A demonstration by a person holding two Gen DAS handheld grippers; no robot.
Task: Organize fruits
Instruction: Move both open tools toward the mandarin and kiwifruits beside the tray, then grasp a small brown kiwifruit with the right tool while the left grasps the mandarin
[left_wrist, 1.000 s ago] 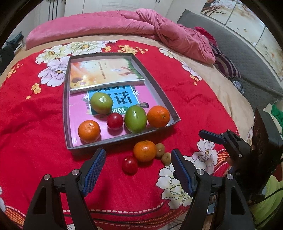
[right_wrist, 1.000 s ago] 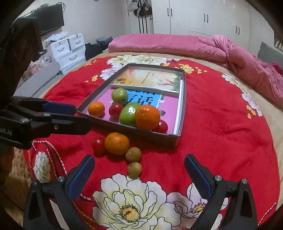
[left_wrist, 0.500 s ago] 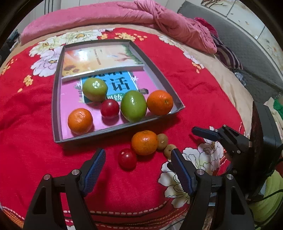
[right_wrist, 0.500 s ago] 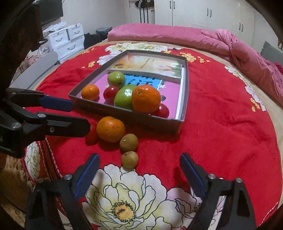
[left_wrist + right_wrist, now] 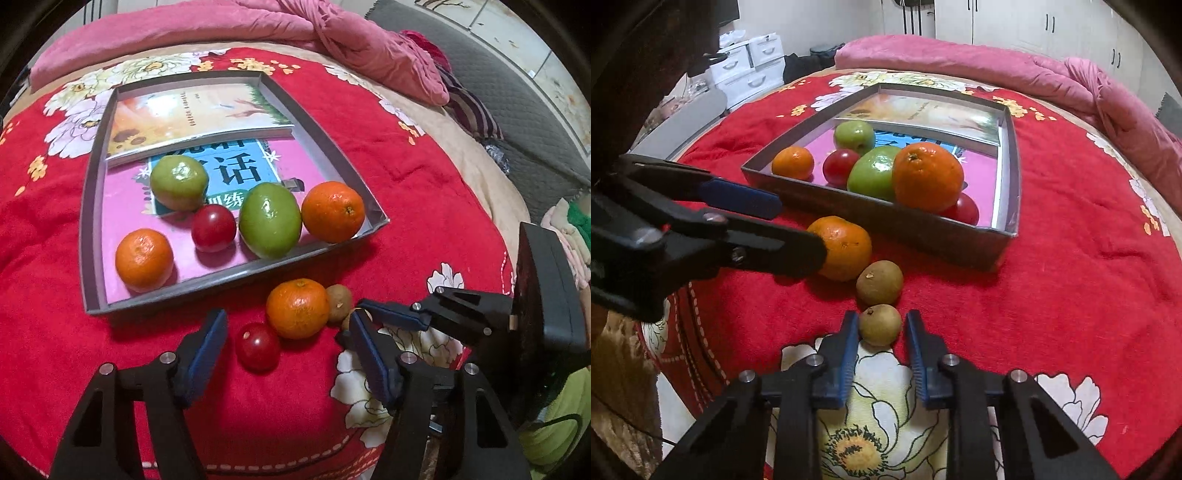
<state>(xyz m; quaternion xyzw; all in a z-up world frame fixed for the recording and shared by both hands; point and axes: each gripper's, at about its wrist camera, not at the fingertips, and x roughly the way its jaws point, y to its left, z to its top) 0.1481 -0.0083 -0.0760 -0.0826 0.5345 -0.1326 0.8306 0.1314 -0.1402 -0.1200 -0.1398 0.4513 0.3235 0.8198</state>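
The right tool [image 5: 880, 338] is closed on a small brown fruit [image 5: 880, 325], which is pinched between the two blue pads and rests on the red flowered blanket [image 5: 1071, 295] of the bed. Just beyond it, a second small brown fruit [image 5: 880, 282] is seen, touching or nearly touching the first, and beside that a loose orange [image 5: 846, 247] lies on the blanket.

The left tool [image 5: 288, 343] is held low over the blanket with its jaws closing. A red tomato [image 5: 257, 346] lies between the pads, but it is not yet pressed by them. The loose orange sits just past the tomato, near the right-hand pad of this tool.

Behind the loose fruit, a shallow grey tray [image 5: 92, 221] is laid on the blanket. Within it, two books are seen: a yellow-covered book [image 5: 192, 110] at the far end and a pink and blue book [image 5: 129, 199] under the fruit. On the pink book, an orange at the near left [image 5: 144, 258], a second tomato [image 5: 213, 228], two green fruits [image 5: 269, 220], and a larger orange [image 5: 333, 211] at the near right corner are placed. From the right wrist view, a third tomato [image 5: 964, 210] is partly hidden behind the larger orange.

A pink quilt [image 5: 960, 62] is bunched along the far side of the bed.
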